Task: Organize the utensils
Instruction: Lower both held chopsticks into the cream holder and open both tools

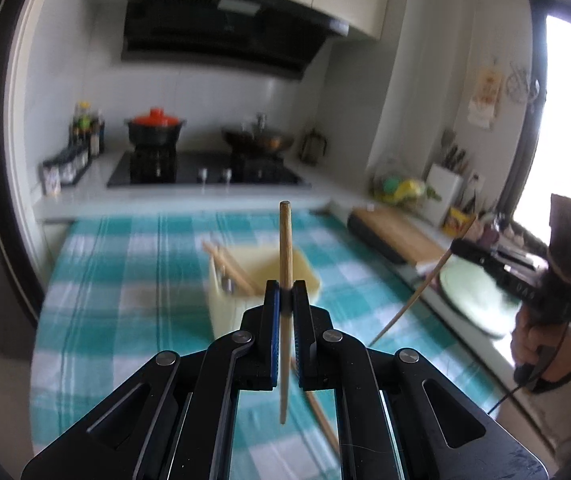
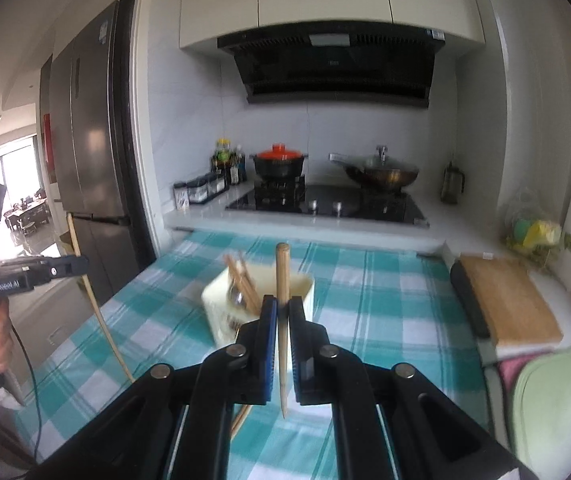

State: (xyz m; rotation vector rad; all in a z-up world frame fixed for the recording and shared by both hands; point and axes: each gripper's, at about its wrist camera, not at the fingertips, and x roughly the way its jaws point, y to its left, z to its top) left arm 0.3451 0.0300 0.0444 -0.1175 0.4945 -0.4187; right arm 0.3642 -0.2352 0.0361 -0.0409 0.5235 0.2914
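Note:
My left gripper [image 1: 285, 292] is shut on a wooden chopstick [image 1: 285, 248] that it holds upright above the checked tablecloth. My right gripper [image 2: 282, 307] is shut on another wooden chopstick [image 2: 282, 276], also upright. A cream utensil holder [image 1: 261, 276] stands on the cloth just beyond both grippers, with chopsticks and a metal spoon [image 2: 236, 296] in it; it also shows in the right wrist view [image 2: 261, 292]. One more chopstick [image 1: 321, 416] lies on the cloth below my left gripper. The right gripper shows in the left view [image 1: 459, 246], the left gripper in the right view [image 2: 79, 264].
The teal checked tablecloth [image 1: 125, 272] covers the table. A wooden cutting board [image 2: 509, 300] and a green mat [image 2: 557, 400] lie on the right counter. A hob with a red-lidded pot [image 2: 279, 162] and a wok [image 2: 383, 174] is behind. A fridge [image 2: 85, 140] stands at left.

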